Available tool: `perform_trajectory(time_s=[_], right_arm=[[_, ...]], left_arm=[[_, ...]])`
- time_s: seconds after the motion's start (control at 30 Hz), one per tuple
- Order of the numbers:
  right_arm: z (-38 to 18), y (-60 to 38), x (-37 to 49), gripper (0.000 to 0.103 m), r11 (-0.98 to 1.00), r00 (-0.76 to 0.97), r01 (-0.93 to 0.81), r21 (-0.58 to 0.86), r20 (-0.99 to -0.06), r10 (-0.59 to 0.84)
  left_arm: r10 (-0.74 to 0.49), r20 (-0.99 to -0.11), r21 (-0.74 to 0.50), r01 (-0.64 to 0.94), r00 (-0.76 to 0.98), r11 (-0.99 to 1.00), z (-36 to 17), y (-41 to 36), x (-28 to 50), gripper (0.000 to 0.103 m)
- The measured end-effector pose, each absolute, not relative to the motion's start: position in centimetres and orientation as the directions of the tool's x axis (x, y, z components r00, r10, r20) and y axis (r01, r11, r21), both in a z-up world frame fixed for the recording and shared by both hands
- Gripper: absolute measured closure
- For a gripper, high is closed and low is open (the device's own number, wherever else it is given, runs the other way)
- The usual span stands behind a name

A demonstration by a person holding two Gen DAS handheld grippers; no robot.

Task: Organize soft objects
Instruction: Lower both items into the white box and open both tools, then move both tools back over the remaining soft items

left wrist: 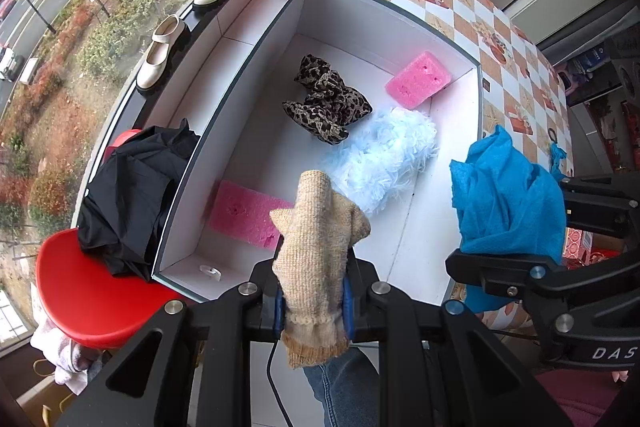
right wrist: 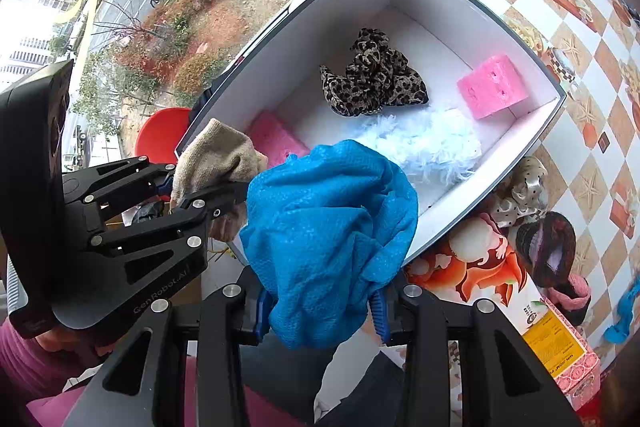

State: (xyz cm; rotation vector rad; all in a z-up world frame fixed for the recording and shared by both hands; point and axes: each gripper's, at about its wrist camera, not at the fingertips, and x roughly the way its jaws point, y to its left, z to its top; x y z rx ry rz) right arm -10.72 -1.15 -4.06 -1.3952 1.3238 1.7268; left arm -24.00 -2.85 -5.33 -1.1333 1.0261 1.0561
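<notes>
So far the box [left wrist: 192, 187] already holds four soft things, while my left gripper [left wrist: 314, 307] clenches a knit glove [left wrist: 320, 239] at its six o'clock edge, my right gripper [right wrist: 320, 311] grips a blue cloth [right wrist: 328, 223], and scrunchies [right wrist: 524, 191] wait outside at four o'clock.

- Right gripper [right wrist: 322, 307]: jaws closed on bunched blue cloth [right wrist: 328, 227], which bulges above the blue pads.
- Left gripper [right wrist: 208, 183], at left of view: clamped on beige knit sock [right wrist: 212, 155].
- White box [right wrist: 340, 7], open, on checkered tablecloth [right wrist: 580, 155]. Contents: leopard-print fabric [right wrist: 374, 75], pale blue fluffy item [right wrist: 424, 143], two pink sponges [right wrist: 490, 87] [right wrist: 276, 139].
- Beside the box's near right wall: polka-dot scrunchie [right wrist: 524, 191], dark scrunchie [right wrist: 546, 243].
- Red stool [right wrist: 160, 135] beyond the box's left corner.
</notes>
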Motion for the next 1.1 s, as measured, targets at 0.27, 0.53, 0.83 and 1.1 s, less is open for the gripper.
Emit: perform_trajectory(time_s=[0.27, 0.53, 0.83, 1.1], right_arm=[[-3.9, -0.6, -10.8, 0.063, -0.364, -0.31, -0.866, 0.342, -0.94, -0.145], [-3.7, -0.3, -10.9, 0.053, -0.357, -0.312, -0.869, 0.343, -0.939, -0.142], [-3.6, 0.1, -10.2, 0.005, -0.322, -0.27, -0.9, 0.292, -0.956, -0.114], [-1.6, 0.7, -6.8, 0.0, -0.24, -0.278, -0.927, 0.287, -0.958, -0.071]], left_arm=[[0.111, -0.975, -0.18, -0.978, 0.192, 0.108, -5.4, -2.9, -23.9, 0.081], [0.121, -0.981, -0.14, -0.987, 0.149, 0.082, -5.7, -2.7, -24.4, 0.051], [0.083, -0.992, -0.092, -0.994, 0.096, 0.055, -6.4, -2.1, -24.9, 0.025], [0.003, -0.984, -0.176, -0.983, 0.177, 0.051, -6.3, -1.3, -24.1, 0.025]])
